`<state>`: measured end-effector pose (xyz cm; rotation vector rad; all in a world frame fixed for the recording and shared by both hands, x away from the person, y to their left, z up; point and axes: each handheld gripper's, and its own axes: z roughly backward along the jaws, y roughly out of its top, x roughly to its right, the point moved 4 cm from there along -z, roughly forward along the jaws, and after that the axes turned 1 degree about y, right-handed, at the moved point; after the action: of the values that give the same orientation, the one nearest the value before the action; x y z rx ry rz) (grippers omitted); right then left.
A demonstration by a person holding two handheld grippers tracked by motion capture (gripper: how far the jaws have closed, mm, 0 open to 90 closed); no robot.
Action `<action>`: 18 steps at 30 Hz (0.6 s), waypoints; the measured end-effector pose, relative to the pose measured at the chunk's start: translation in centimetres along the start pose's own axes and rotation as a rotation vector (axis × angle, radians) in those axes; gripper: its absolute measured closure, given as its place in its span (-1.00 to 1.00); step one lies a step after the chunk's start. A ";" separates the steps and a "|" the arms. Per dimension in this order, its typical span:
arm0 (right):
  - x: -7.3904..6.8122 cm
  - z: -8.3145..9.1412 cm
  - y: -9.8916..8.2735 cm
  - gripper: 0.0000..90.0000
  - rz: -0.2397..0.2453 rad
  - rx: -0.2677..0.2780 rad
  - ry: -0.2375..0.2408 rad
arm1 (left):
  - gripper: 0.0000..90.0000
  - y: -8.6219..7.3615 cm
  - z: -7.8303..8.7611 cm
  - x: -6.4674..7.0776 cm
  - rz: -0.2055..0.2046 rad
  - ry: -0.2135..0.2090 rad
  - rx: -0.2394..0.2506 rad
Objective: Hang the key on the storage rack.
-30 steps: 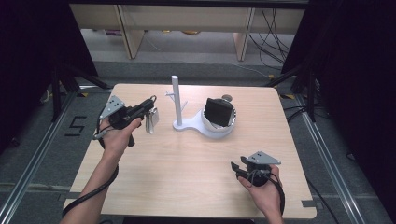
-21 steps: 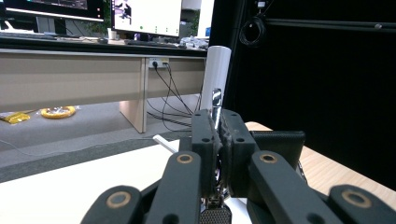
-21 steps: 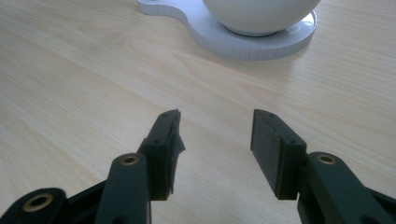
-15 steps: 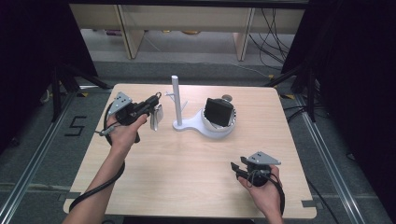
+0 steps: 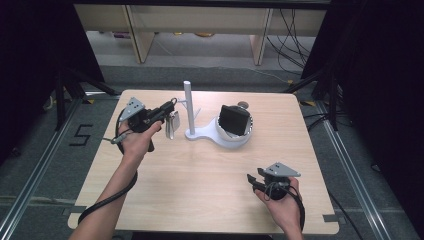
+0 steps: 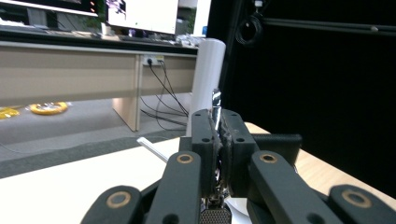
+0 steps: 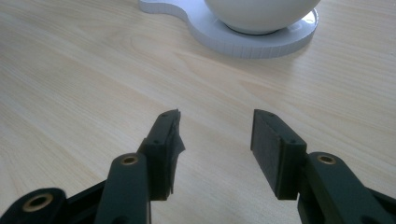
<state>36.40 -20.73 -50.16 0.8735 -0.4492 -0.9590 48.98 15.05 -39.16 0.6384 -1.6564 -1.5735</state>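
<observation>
I see the light wooden table (image 5: 200,180) on a grey floor (image 5: 40,165) marked with a black "5" (image 5: 81,135). Beyond it stand pale wooden cabinet legs (image 5: 135,35), with black cables (image 5: 292,30) trailing at the right.

From my remote seat I see a light wood surface (image 5: 200,185), grey floor (image 5: 45,165) around it, pale wooden desk legs (image 5: 134,35) at 12 o'clock, black cables (image 5: 292,37) at 1 o'clock, dark curtains (image 5: 380,75) at 3 and 9 o'clock.
</observation>
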 end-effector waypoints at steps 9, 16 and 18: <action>-0.1 -0.1 0.0 0.18 -0.008 -0.001 0.011 | 0.88 -0.1 -0.3 0.1 -0.039 0.077 -0.018; -0.2 -0.2 -0.1 0.18 -0.021 -0.006 0.021 | 0.88 -0.4 -0.7 0.6 -0.111 0.138 -0.027; -0.2 -0.2 -0.1 0.18 -0.021 -0.006 0.022 | 0.88 -0.4 -0.8 0.7 -0.126 0.149 -0.024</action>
<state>36.34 -20.47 -50.32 0.8841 -0.4189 -0.9689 49.10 13.97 -39.45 0.8408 -1.5099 -1.5903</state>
